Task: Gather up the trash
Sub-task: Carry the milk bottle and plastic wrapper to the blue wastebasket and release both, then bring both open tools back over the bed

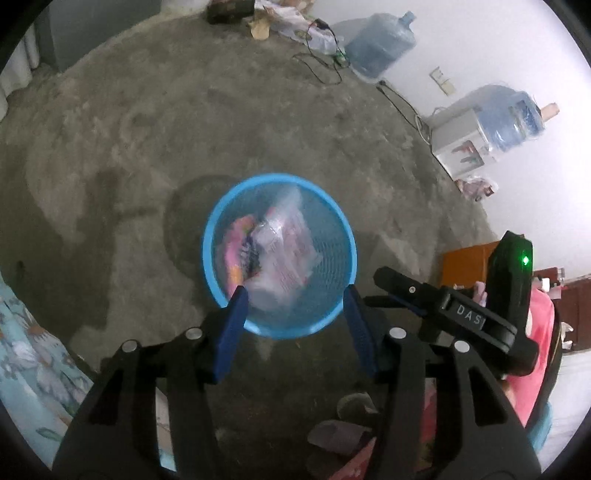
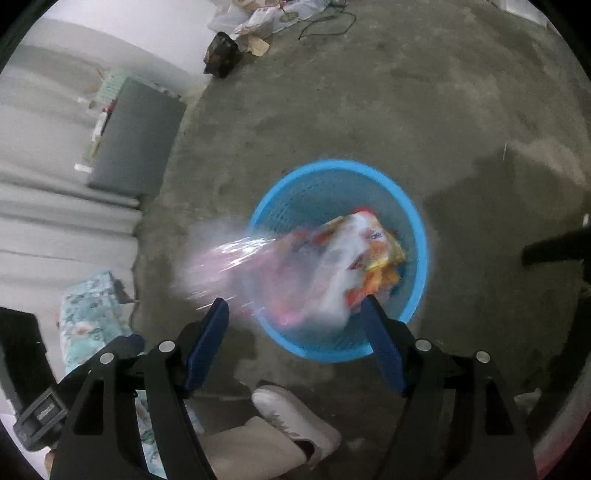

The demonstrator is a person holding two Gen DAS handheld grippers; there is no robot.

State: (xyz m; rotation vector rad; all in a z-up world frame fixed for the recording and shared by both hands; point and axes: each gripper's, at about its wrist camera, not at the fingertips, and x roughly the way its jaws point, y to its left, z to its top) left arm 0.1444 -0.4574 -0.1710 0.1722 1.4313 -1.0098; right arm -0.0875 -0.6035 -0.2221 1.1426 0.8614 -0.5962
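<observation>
Rough concrete floor (image 1: 258,110) carries the blue mesh bin (image 1: 218,229), w/ water jugs (image 1: 380,44) by the far wall and a paper/wrapper heap (image 2: 258,22) at the floor's far edge, so I'd judge more trash is left to collect. Clear plastic bags and snack wrappers (image 1: 280,247) sit in or fall into the bin, blurred. L gripper (image 1: 295,302) & R gripper (image 2: 295,310) both w/ jaws apart, nothing clamped.

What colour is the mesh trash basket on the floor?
Light blue basket; clearest in the left wrist view.
</observation>
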